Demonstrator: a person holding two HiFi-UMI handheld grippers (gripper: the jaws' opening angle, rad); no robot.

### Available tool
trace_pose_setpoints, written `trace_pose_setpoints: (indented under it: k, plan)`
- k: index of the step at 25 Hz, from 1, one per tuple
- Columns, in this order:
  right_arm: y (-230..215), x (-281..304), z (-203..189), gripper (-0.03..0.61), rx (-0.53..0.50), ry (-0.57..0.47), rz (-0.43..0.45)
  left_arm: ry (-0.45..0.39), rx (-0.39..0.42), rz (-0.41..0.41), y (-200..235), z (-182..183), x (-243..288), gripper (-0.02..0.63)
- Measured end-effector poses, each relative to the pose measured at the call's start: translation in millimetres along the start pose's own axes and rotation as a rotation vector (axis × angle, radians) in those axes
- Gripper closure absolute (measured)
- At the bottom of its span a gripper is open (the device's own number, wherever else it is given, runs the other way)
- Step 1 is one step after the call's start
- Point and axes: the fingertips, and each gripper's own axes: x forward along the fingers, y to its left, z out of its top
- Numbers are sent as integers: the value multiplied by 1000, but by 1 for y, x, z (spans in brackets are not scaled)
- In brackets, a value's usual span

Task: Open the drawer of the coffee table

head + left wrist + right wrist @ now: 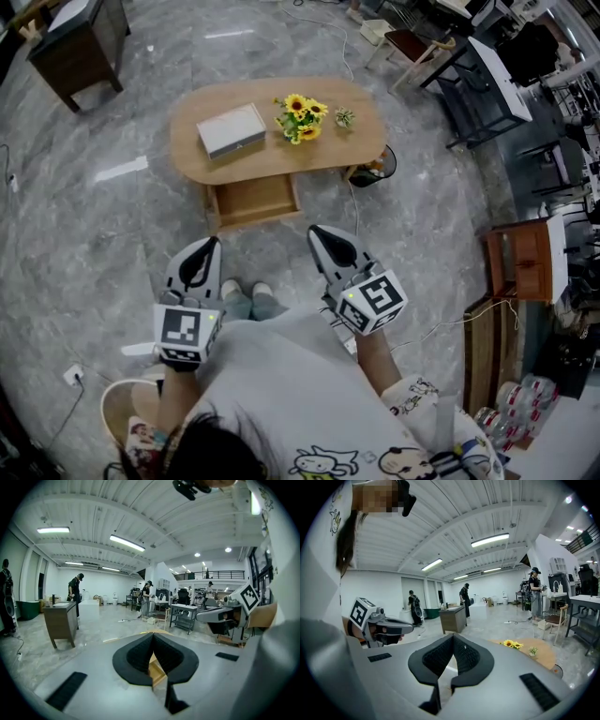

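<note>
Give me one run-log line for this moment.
drawer: pulled out | left gripper: shut, empty | right gripper: shut, empty | both: held short of coffee table

The coffee table (323, 157) (drawer (253, 200) too) looks matt wood; floor (89, 239) seemingly glossy stone.

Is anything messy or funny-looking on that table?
Only the drawer stands out: it sticks out open from under the coffee table. The flat box and the sunflowers sit neatly on top, and nothing looks spilled.
</note>
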Motion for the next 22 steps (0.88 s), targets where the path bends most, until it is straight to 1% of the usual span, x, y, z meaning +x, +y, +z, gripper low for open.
trace_pose_setpoints:
  k: [15, 22]
  plan:
    - [2, 5, -6, 580, 9, 29, 6, 23, 6, 10, 8, -5, -2, 609]
    - [0, 4, -5, 580, 17, 20, 5, 28, 5, 18, 10, -4, -3, 609]
